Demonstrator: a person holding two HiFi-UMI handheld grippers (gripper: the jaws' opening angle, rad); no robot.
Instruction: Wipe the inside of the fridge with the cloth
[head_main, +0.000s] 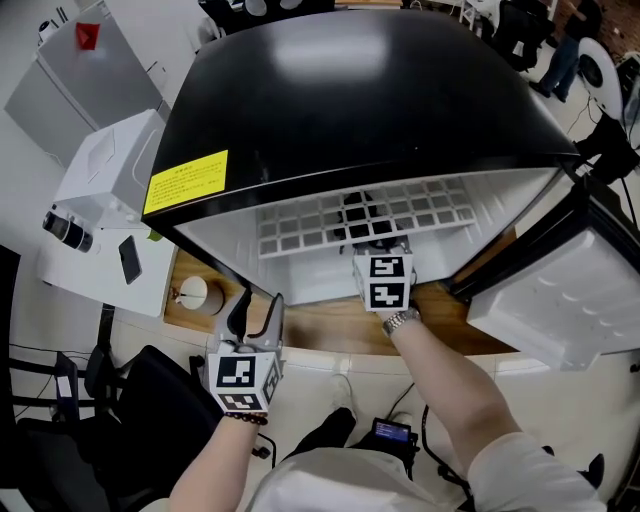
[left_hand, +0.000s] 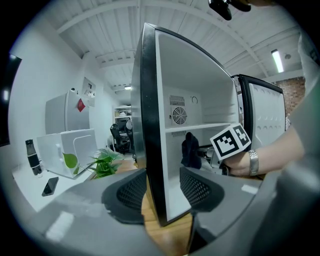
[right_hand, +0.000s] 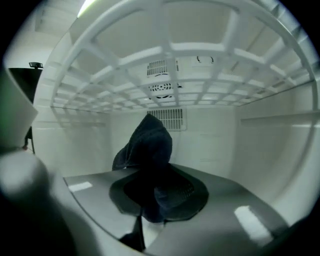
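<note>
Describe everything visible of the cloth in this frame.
The cloth is dark navy, soft-looking fabric, bunched into an upright peak. The right gripper is shut on its lower part, holding it inside the white fridge, beneath the grid shelf. Whether it touches any fridge wall cannot be told.

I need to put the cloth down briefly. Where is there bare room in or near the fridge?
The wire shelf is bare wall to wall. The wooden table has a free strip before the fridge, between the left gripper and the right forearm. Under the shelf the right gripper holds the cloth. Left of the fridge is crowded: white box, phone.
</note>
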